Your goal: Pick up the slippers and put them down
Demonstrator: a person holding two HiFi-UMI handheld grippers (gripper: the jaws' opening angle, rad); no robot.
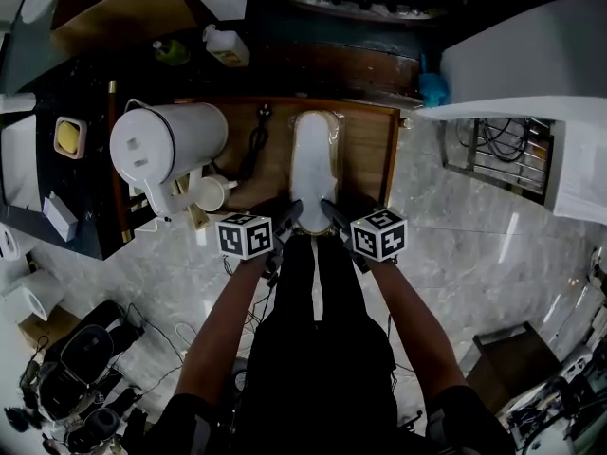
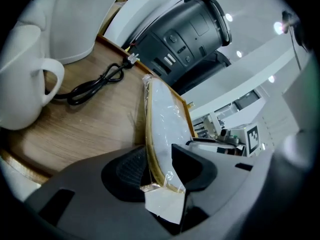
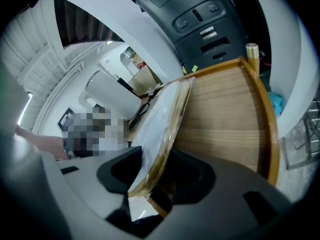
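Wrapped slippers (image 1: 314, 159) lie on worktop (image 1: 365, 150), near end at its edge. Both spread: left claw (image 2: 160, 159), right claw (image 3: 155, 169); that end loose between jaws. My worry: pulling back snags wrapping, drags slippers off edge.

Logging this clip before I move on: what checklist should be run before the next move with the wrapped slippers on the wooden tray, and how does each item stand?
1. The pair of white slippers in clear plastic wrap stretches lengthwise over the brown wooden tray: ok.
2. The left claw sits astride its near end, jaws apart: ok.
3. The right claw likewise: ok.
4. Near end resting on the tray: cannot tell.
5. The black cord and white ceramic mug lie apart from it: ok.
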